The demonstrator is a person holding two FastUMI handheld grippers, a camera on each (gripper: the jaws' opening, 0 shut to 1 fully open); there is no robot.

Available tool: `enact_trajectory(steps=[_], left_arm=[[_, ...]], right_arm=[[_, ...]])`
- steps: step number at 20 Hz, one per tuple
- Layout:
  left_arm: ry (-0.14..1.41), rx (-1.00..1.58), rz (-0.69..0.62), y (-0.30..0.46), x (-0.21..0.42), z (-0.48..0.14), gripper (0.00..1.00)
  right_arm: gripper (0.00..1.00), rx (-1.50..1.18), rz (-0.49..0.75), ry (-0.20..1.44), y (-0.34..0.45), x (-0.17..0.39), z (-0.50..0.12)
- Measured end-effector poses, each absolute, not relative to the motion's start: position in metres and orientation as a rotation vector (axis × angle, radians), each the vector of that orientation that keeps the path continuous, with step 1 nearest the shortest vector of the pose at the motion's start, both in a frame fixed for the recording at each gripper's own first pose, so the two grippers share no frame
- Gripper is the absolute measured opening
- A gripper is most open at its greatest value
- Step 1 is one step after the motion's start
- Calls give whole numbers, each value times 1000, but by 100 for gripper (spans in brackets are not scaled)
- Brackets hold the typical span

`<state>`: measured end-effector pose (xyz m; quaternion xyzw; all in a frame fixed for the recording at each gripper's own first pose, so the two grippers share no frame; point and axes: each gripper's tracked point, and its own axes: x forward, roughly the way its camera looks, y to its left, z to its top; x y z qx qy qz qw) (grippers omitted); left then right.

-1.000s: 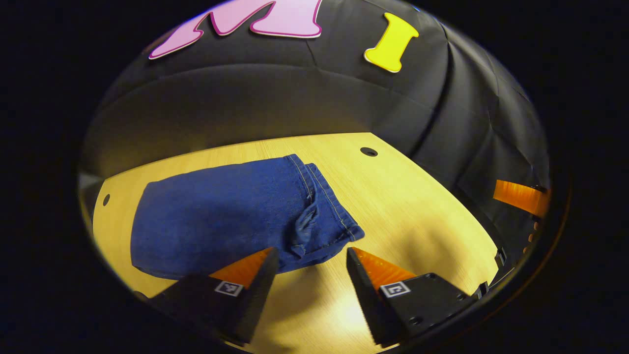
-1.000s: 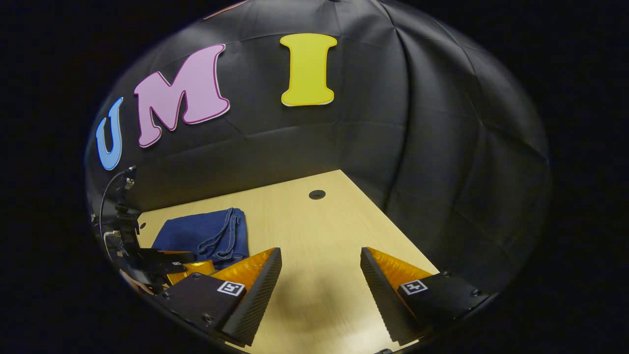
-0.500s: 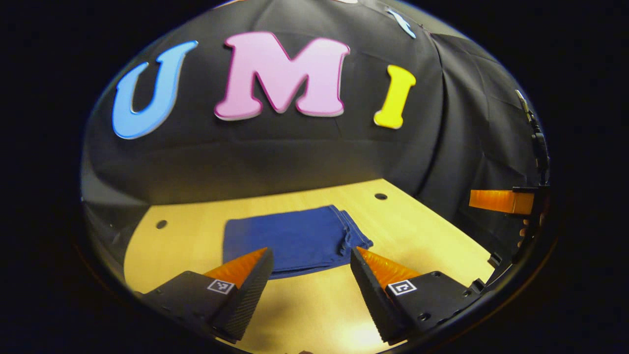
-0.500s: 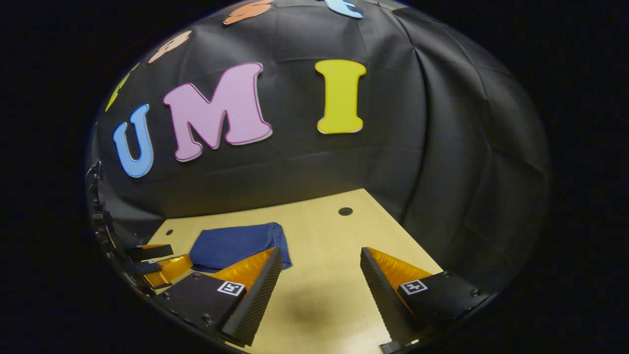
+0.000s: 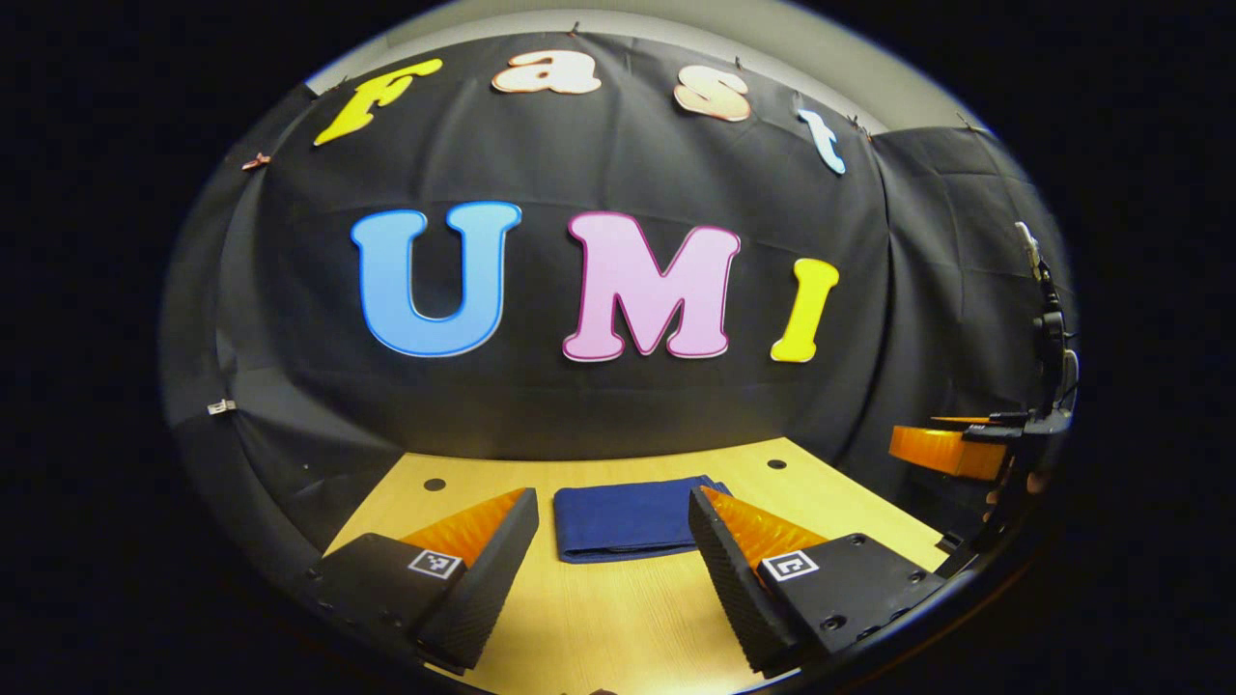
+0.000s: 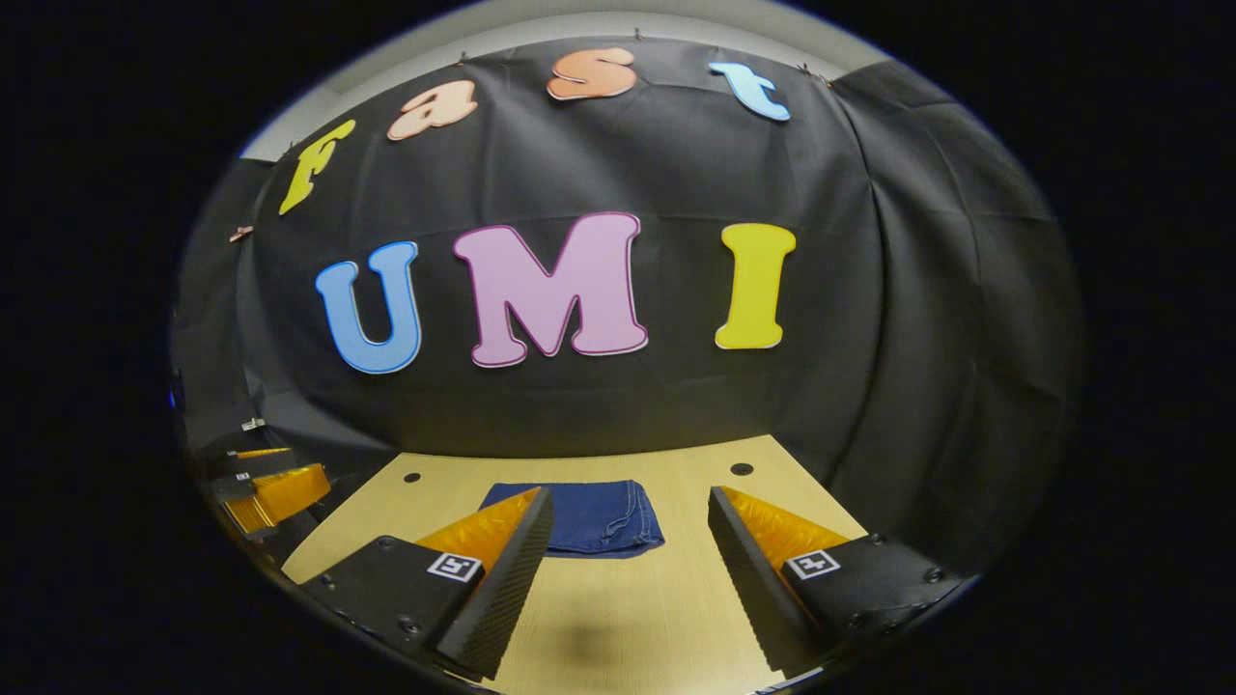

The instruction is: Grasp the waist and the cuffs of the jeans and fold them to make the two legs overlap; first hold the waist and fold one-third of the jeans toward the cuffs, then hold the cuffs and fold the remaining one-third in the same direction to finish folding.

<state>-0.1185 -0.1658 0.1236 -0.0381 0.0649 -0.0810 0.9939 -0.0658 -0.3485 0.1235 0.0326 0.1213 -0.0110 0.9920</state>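
While jeans [image 5: 628, 519] lie folded on table [image 5: 599, 618], left claw [image 5: 610, 526], right claw [image 6: 628, 526] spread wide, empty.

Both the left gripper view and the right gripper view look level across the table [image 5: 618, 618] toward the rear wall from its near edge, sharing the folded jeans [image 5: 623, 521] at mid-table.

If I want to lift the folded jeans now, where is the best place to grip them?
Probably the near edge of the folded jeans, approached low from the front: the layers stack there into one rounded fold facing the open left claw, so one pinch might catch them all.
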Motion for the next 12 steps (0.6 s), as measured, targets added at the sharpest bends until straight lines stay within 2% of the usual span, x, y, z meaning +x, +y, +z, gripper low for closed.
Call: enact_trajectory(steps=[3, 4, 5, 12], left_arm=[[91, -93, -131, -151, -144, 137, 97], [86, -95, -124, -148, -150, 144, 100], [83, -96, -116, -146, -155, 146, 97], [65, -145, 5, -135, -164, 151, 97]], right_arm=[[98, 53, -7, 233, -329, -88, 129], [98, 52, -3, 224, -327, -93, 130], [98, 52, 6, 218, -324, -95, 131], [98, 27, 111, 215, -315, -93, 140]])
